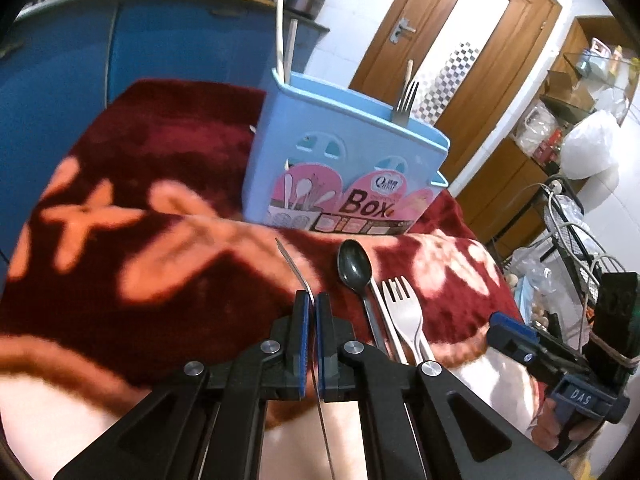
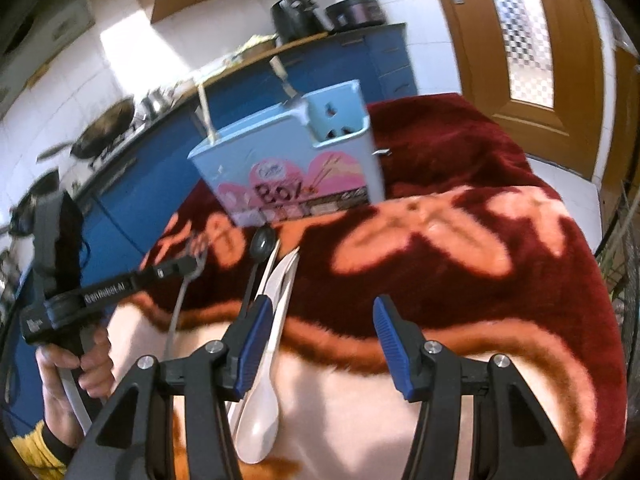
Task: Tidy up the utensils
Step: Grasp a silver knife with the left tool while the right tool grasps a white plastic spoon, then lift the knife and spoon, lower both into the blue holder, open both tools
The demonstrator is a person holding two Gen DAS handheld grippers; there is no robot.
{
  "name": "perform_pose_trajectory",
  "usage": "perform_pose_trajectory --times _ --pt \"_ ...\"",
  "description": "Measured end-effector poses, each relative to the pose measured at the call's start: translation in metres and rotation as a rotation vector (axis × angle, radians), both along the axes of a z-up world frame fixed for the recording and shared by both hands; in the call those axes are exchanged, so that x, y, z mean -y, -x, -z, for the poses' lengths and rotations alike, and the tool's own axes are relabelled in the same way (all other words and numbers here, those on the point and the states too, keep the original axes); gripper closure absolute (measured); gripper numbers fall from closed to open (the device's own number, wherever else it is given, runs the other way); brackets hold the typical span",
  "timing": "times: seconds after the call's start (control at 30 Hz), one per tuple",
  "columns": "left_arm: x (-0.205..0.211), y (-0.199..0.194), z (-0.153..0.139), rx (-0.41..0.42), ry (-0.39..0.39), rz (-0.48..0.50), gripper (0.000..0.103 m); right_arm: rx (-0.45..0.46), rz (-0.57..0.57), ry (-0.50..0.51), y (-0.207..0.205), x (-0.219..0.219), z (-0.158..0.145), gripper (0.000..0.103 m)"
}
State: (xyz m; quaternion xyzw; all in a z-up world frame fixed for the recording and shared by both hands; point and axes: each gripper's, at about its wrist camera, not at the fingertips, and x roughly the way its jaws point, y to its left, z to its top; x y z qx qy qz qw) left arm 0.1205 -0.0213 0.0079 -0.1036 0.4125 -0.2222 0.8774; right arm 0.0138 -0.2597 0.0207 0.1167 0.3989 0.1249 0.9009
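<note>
A light blue utensil box (image 1: 344,160) stands on the red blanket (image 1: 160,184), with a metal fork (image 1: 405,102) and pale sticks standing in it. My left gripper (image 1: 312,300) is shut on a thin metal utensil (image 1: 294,266) held edge-on above the blanket; the right wrist view shows it as a metal fork (image 2: 184,292). A dark spoon (image 1: 354,268) and a white plastic fork (image 1: 404,312) lie on the blanket to its right. My right gripper (image 2: 320,312) is open, its left finger beside the white fork (image 2: 284,284) and a white spoon (image 2: 258,424). The box (image 2: 296,164) stands beyond.
A blue kitchen counter (image 2: 132,184) with pans runs behind the table. A wooden door (image 1: 456,52) and cluttered shelves (image 1: 560,120) are at the right. My right gripper (image 1: 560,364) shows at the right edge of the left wrist view.
</note>
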Motion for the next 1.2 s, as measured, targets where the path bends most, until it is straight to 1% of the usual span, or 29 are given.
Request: perform_pose_trajectory --times 0.03,0.1,0.2,0.3,0.4,0.53,0.63,0.7,0.73,0.87,0.93,1.0,1.07,1.2 --pt "-0.002 0.002 -0.002 0.013 0.000 -0.001 0.100 -0.014 -0.018 0.012 -0.001 -0.004 0.001 0.049" --pt "-0.004 0.006 -0.006 0.035 0.001 -0.001 0.100 -0.048 -0.052 0.033 -0.004 -0.012 0.005 0.060" --pt "-0.007 0.012 -0.012 0.072 0.006 -0.002 0.100 -0.099 -0.103 0.059 -0.006 -0.022 0.010 0.069" --pt "-0.009 0.017 -0.018 0.108 0.003 -0.003 0.100 -0.150 -0.137 0.072 -0.010 -0.028 0.015 0.075" --pt "-0.011 0.021 -0.022 0.133 0.004 0.000 0.100 -0.208 -0.163 0.077 -0.018 -0.034 0.018 0.077" --pt "-0.014 0.025 -0.025 0.157 0.017 -0.002 0.100 -0.263 -0.168 0.105 -0.029 -0.041 0.023 0.078" --pt "-0.016 0.028 -0.027 0.173 0.023 -0.001 0.100 -0.272 -0.168 0.123 -0.035 -0.044 0.024 0.084" --pt "-0.016 0.031 -0.028 0.181 0.029 0.000 0.100 -0.270 -0.159 0.119 -0.038 -0.044 0.025 0.092" --pt "-0.017 0.032 -0.029 0.188 0.035 0.001 0.101 -0.269 -0.152 0.111 -0.038 -0.043 0.025 0.093" --pt "-0.020 0.038 -0.033 0.221 0.045 -0.001 0.101 -0.231 -0.114 0.082 -0.033 -0.035 0.021 0.095" --pt "-0.022 0.041 -0.037 0.241 0.057 -0.007 0.101 -0.190 -0.085 0.061 -0.027 -0.028 0.016 0.096" --pt "-0.025 0.044 -0.042 0.261 0.074 -0.012 0.101 -0.140 -0.062 0.048 -0.022 -0.022 0.008 0.096" --pt "-0.027 0.048 -0.048 0.288 0.087 -0.019 0.102 -0.059 -0.040 0.042 -0.014 -0.017 -0.004 0.096" --pt "-0.028 0.057 -0.063 0.363 0.080 -0.048 0.102 0.081 -0.006 0.034 -0.001 -0.015 -0.022 0.096"
